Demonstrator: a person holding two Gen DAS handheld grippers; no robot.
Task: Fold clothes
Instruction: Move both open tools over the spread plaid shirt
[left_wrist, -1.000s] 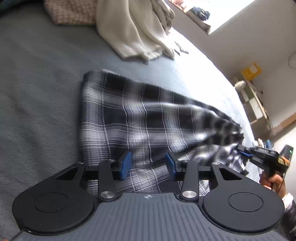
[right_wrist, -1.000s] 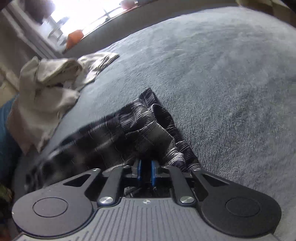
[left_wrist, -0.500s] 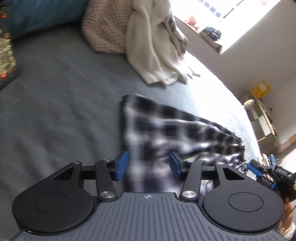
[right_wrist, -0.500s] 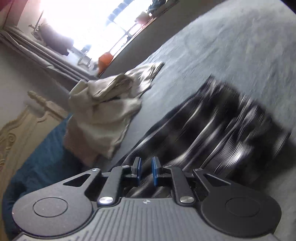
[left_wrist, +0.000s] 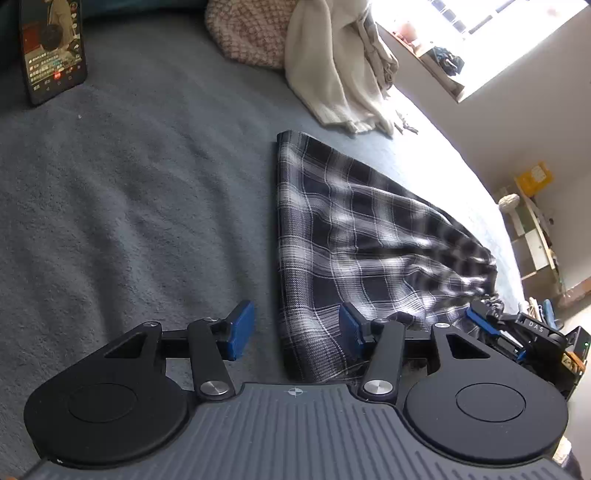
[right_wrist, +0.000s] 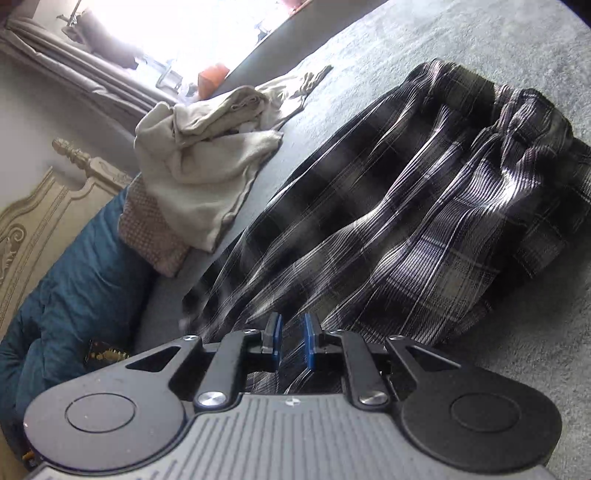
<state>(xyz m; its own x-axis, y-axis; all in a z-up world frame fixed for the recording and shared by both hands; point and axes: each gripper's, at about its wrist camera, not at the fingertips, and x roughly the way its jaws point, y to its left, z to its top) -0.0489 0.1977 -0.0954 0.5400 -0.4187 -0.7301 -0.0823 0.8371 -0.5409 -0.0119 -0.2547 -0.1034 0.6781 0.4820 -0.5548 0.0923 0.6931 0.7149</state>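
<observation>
I have the black-and-white plaid woven garment (left_wrist: 354, 229) spread on the grey fleecy bed cover (left_wrist: 147, 203), where it fills the centre and right of my left wrist view and the right half of my right wrist view. It lies as a long flat shape with one straight edge running down the middle of the left view, so I judge a first lengthwise fold is done, but the far end at the upper right of the right view is bunched and rumpled, and the cloth ripples along its length. My left gripper (left_wrist: 295, 330) stands fairly wide, its blue pads (left_wrist: 242, 328) clear of the cloth, the garment's near corner lying between and under them without being pinched. My right gripper (right_wrist: 293, 341) is nearly closed, a narrow slit between its pads; plaid cloth shows in that slit, though I cannot tell whether the pads really press on it. What is left, by my reckoning: smooth this piece, fold it across into a compact packet, and then deal with the cream knitted garment (left_wrist: 332, 70) heaped at the top of the left view, beside a pinkish textured cushion (left_wrist: 247, 33). A smartphone (left_wrist: 51, 48) with a lit screen stands at the upper left.
</observation>
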